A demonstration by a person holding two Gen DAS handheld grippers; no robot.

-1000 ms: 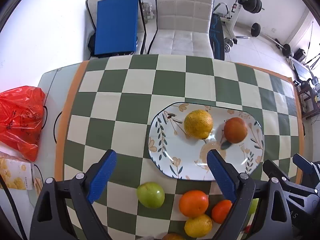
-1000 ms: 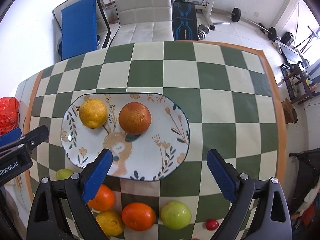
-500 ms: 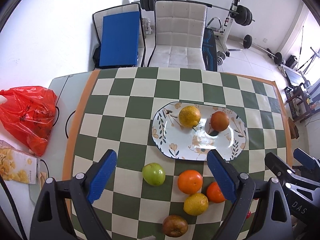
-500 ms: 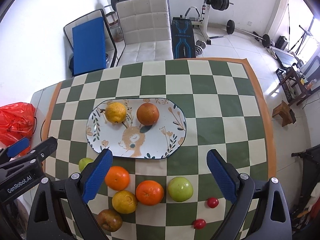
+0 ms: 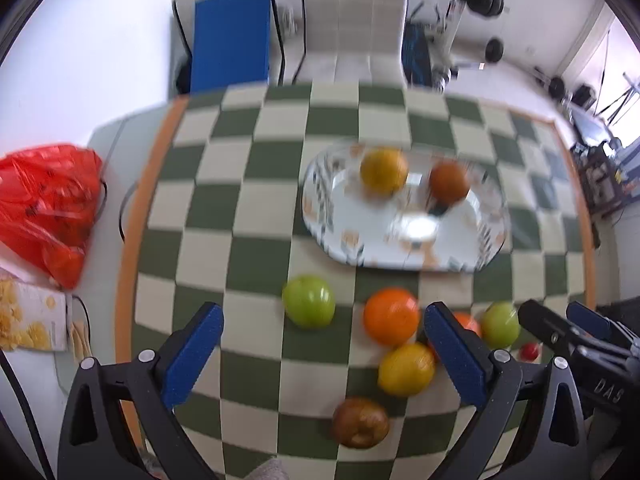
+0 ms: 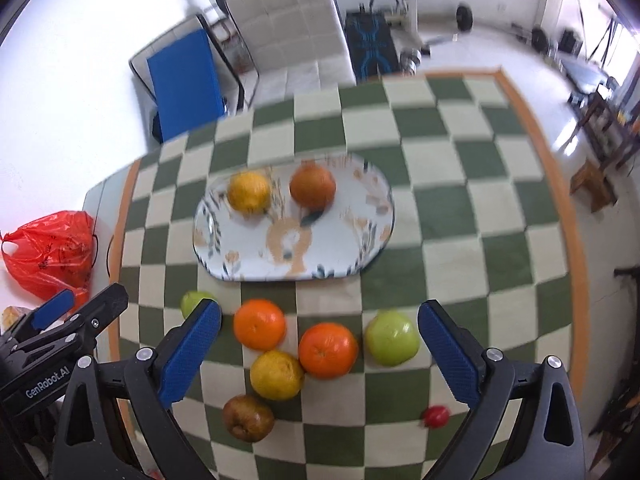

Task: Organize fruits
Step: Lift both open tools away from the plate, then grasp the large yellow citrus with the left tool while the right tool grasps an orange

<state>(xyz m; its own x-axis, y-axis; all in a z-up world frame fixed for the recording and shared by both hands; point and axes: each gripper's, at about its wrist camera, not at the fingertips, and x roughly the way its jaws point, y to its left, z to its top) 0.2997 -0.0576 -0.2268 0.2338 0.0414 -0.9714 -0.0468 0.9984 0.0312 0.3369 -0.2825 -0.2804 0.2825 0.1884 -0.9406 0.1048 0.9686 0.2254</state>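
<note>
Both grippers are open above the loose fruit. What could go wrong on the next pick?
1. The orange, yellow citrus and second orange sit packed together, so the right gripper closing on one may nudge its neighbours into rolling.
2. The left gripper hangs close by, aimed at the same cluster; both reaching in could collide.
3. The small red fruit lies near the table's front and could be knocked off.

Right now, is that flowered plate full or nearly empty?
Nearly empty: the plate holds only a yellow fruit and an orange.
</note>
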